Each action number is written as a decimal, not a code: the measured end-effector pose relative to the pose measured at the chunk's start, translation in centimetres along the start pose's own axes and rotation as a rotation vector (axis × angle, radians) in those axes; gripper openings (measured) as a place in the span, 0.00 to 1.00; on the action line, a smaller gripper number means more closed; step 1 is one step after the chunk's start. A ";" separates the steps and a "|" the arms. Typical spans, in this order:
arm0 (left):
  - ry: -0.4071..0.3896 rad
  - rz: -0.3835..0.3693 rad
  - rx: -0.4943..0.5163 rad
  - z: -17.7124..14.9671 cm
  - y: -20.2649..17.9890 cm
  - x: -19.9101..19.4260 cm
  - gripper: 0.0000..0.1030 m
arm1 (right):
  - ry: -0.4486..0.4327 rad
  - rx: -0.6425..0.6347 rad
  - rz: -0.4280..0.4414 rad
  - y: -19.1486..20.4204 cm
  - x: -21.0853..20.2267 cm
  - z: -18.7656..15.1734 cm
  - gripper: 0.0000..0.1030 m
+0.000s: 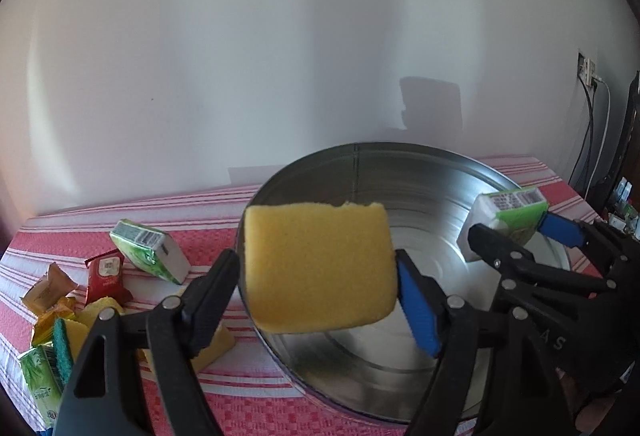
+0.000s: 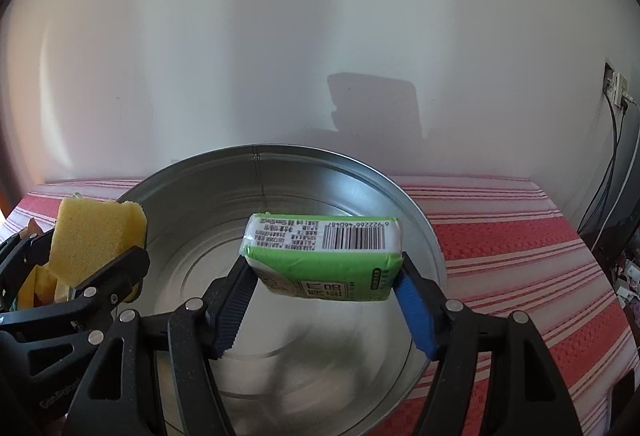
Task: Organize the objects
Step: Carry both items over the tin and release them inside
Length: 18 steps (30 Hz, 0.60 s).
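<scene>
My left gripper (image 1: pixel 320 288) is shut on a yellow sponge (image 1: pixel 316 264) and holds it above the left rim of a round metal basin (image 1: pixel 360 172). My right gripper (image 2: pixel 324 288) is shut on a green and white tissue pack (image 2: pixel 324 256) and holds it over the middle of the basin (image 2: pixel 280 160). In the left wrist view the right gripper's tissue pack (image 1: pixel 508 220) hangs over the basin's right side. In the right wrist view the sponge (image 2: pixel 96 236) shows at the left, over the basin's rim. The basin's inside looks bare.
On the red and white striped tablecloth (image 1: pixel 208 204), left of the basin, lie another green tissue pack (image 1: pixel 150 250), a red snack packet (image 1: pixel 107 274), gold wrapped snacks (image 1: pixel 48 288), more sponges (image 1: pixel 72 332) and a tissue pack (image 1: pixel 38 376). A white wall stands behind. Cables (image 2: pixel 612 164) hang at right.
</scene>
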<state>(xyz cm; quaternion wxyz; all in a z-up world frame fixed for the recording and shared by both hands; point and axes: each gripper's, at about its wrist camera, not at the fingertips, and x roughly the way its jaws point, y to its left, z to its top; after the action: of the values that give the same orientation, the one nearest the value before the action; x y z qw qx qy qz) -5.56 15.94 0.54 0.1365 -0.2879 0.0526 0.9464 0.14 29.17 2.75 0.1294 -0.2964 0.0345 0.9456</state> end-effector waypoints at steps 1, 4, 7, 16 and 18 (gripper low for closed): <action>-0.003 0.014 -0.005 0.0 0.1 -0.1 0.86 | 0.005 0.007 0.005 -0.1 0.1 0.0 0.69; -0.021 0.044 -0.034 -0.1 0.6 -0.2 1.00 | 0.001 0.017 -0.006 -0.3 0.0 0.0 0.72; -0.023 0.029 -0.060 -0.4 0.9 -0.4 1.00 | -0.035 0.037 -0.013 -0.7 -0.6 0.2 0.80; -0.029 0.041 -0.038 -0.4 0.7 -0.2 1.00 | -0.063 0.078 -0.014 -1.7 -0.9 0.3 0.82; -0.032 0.040 -0.038 -0.5 0.8 0.0 1.00 | -0.062 0.090 -0.007 -1.7 -1.0 0.4 0.82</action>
<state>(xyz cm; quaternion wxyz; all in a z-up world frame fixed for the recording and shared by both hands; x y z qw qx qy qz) -5.53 15.05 0.21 0.1130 -0.2743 0.0382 0.9542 1.20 30.63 3.66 0.1469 -0.2609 0.0719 0.9514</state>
